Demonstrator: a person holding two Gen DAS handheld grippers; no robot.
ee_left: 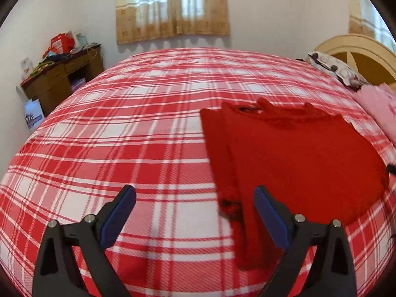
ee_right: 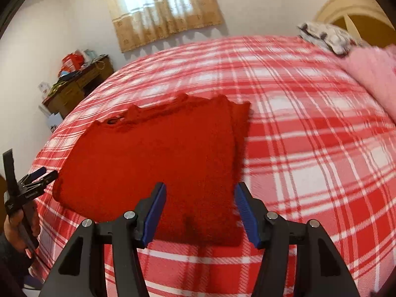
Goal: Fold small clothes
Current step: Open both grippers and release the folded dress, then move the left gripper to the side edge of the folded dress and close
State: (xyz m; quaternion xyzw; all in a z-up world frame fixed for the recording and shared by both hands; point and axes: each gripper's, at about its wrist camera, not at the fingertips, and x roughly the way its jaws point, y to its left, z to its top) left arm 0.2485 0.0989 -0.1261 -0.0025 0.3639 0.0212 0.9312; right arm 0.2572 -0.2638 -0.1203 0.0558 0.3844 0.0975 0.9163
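A red knit sweater lies flat on the red-and-white plaid bedspread, its sides folded in. In the right wrist view the sweater fills the middle. My left gripper is open and empty, hovering by the sweater's near left edge, its right finger over the cloth. My right gripper is open and empty, above the sweater's near edge. The left gripper also shows at the left edge of the right wrist view, held in a hand.
A pink garment lies at the right of the bed, near a patterned pillow and a cream headboard. A cluttered wooden desk stands by the far left wall under a curtained window.
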